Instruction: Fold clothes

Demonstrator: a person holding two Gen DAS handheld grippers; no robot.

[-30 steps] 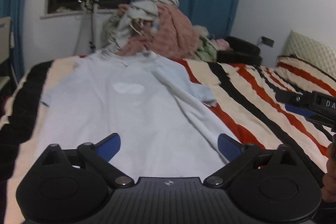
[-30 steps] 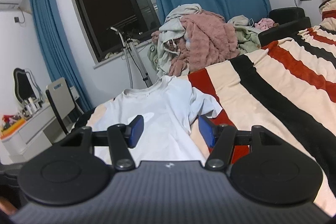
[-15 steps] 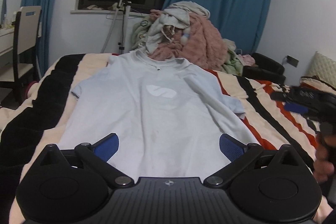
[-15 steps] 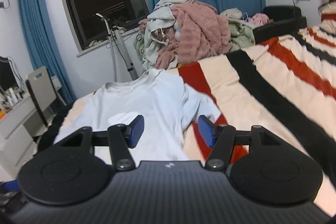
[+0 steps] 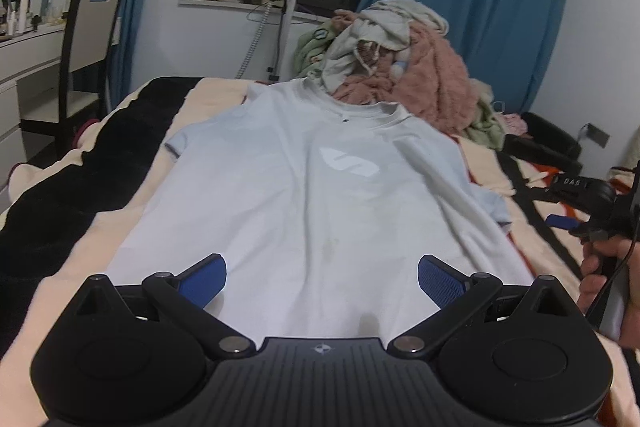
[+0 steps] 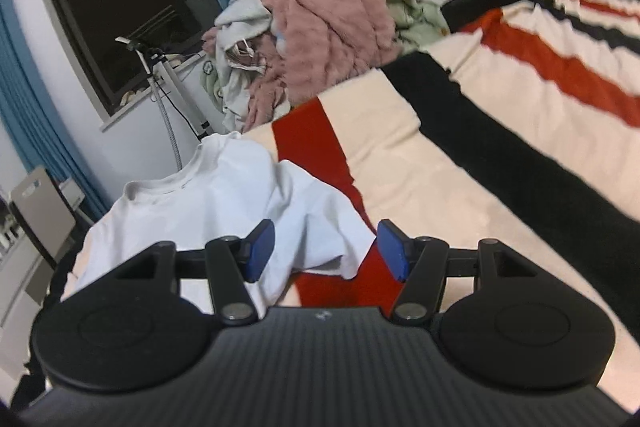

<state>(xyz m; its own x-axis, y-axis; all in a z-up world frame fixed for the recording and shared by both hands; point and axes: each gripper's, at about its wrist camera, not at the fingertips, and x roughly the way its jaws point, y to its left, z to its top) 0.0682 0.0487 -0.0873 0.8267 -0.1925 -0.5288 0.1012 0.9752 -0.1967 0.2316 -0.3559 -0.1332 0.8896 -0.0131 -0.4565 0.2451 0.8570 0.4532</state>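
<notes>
A pale blue T-shirt (image 5: 304, 195) with a white chest logo lies spread flat on the striped bed, collar at the far end. My left gripper (image 5: 322, 277) hovers open over its near hem, nothing between the blue pads. In the right wrist view the same T-shirt (image 6: 224, 199) shows from its right side, with the short sleeve (image 6: 328, 235) rumpled on a red stripe. My right gripper (image 6: 326, 247) is open just above that sleeve's edge and not pinching it. The right gripper (image 5: 576, 215) also appears at the right edge of the left wrist view, held by a hand.
A heap of unfolded clothes (image 5: 400, 67) with a pink fleece sits at the far end of the bed (image 6: 500, 147). A garment steamer pole (image 5: 284, 27) stands by the dark window. A chair (image 5: 88, 39) and white desk are at far left. A black seat (image 5: 540, 143) is beyond the bed's right side.
My right gripper has swept sideways and lower toward the shirt's right sleeve, which now sits between its pads. The left gripper dipped slightly and rolled, bringing the whole shirt into straighter view.
</notes>
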